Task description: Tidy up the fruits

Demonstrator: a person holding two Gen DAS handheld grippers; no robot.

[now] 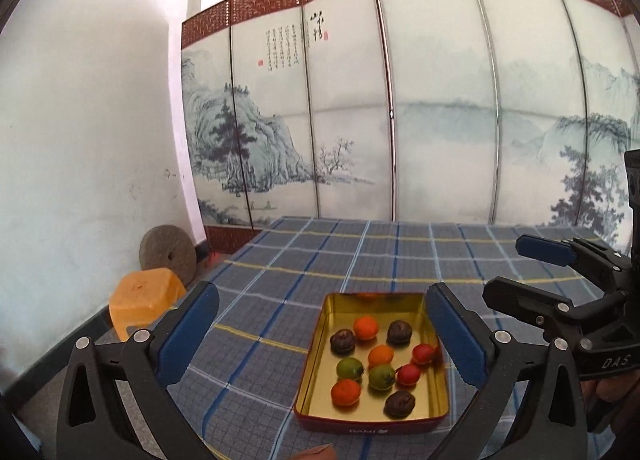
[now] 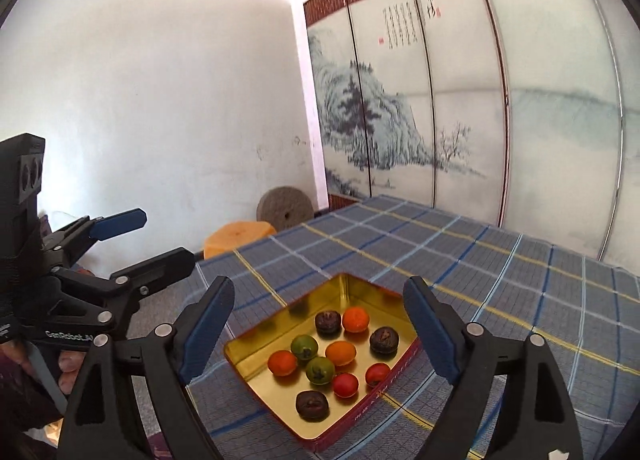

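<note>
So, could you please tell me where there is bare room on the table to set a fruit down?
The blue plaid tablecloth lies bare between the gold rectangular tin and the painted folding screen, and left of the tin toward the orange plastic stool. Inside the tin it is crowded with ten small fruits.

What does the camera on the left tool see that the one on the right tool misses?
Only the left view: the right hand-held gripper, open and empty, and the screen's far right panels with their trees. Only the right view: the left hand-held gripper, open and empty, and fingers on its handle. Both: the gold tin holding ten small fruits, the checked cloth, an orange stool and a round stone.
</note>
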